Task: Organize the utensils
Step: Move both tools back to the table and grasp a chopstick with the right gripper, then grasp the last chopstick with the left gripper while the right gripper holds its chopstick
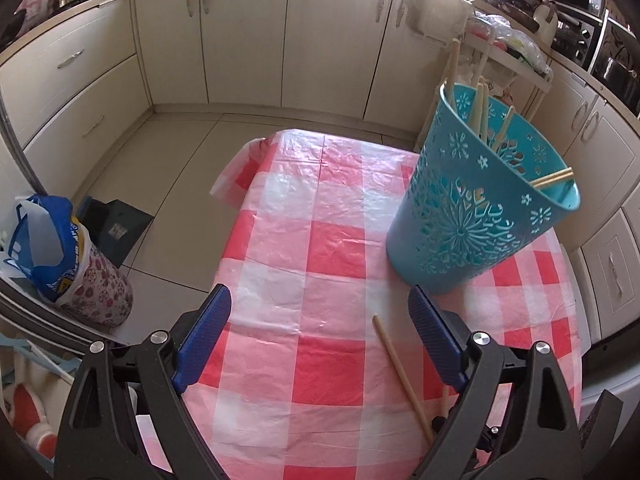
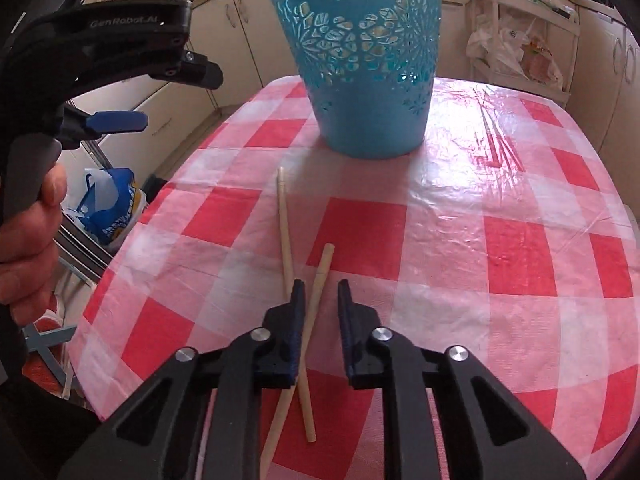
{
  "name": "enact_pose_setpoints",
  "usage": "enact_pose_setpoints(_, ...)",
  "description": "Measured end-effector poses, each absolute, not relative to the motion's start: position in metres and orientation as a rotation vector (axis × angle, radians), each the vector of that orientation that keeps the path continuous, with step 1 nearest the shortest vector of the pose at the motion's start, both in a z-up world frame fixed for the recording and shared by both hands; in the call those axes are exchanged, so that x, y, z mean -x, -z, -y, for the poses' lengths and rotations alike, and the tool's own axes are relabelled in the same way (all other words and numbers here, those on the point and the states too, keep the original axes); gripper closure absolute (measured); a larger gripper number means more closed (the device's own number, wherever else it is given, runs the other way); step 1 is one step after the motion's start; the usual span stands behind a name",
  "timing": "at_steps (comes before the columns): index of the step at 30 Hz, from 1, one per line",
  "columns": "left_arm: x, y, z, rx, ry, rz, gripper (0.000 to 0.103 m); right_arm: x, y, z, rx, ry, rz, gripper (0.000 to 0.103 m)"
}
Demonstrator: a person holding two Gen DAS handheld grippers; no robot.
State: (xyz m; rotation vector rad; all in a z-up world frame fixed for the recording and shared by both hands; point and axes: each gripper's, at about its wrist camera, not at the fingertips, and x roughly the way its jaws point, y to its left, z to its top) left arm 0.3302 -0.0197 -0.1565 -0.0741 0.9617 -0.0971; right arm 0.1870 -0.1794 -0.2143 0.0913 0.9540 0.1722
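Observation:
A teal cut-out plastic basket [image 1: 476,208] stands on the red-and-white checked table [image 1: 320,256] and holds several wooden chopsticks [image 1: 480,108]. It also shows in the right wrist view [image 2: 368,64]. Two chopsticks lie crossed on the cloth: a longer one [image 2: 285,232] and a shorter one [image 2: 320,276]. My right gripper [image 2: 320,296] is low over them, jaws narrowly apart, the shorter chopstick running between the fingers. My left gripper [image 1: 320,312] is wide open and empty above the table; one chopstick [image 1: 400,372] lies by its right finger.
Cream kitchen cabinets [image 1: 240,40] run along the back. A white rack with bags [image 2: 520,40] stands at the right. A floral container with a blue bag [image 1: 68,256] sits on the floor left of the table. The left gripper [image 2: 116,120] shows at the right wrist view's left.

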Motion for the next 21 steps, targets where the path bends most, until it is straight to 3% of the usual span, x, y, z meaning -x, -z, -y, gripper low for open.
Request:
enact_pose_setpoints(2,-0.331,0.164,0.026,0.043,0.104,-0.98,0.017,-0.186,0.213,0.184,-0.08,-0.154,-0.953,0.097)
enact_pose_setpoints(8,-0.324,0.183,0.058,-0.055,0.162,-1.012,0.017,-0.185,0.204,0.205,-0.075,-0.115,-0.947,0.097)
enact_pose_setpoints(14,-0.321,0.201,0.091,-0.114,0.202,-1.04,0.027,-0.189,0.205,0.237,-0.114,-0.041,-0.965,0.097)
enact_pose_setpoints(17,-0.32,0.211,0.104,-0.166,0.209,-1.055,0.034,-0.189,0.21,0.248,-0.142,-0.032,-0.978,0.097)
enact_pose_setpoints(21,-0.315,0.226,0.118,-0.257,0.276,-1.068,0.059,-0.187,0.21,0.254,-0.165,-0.036,-0.979,0.097)
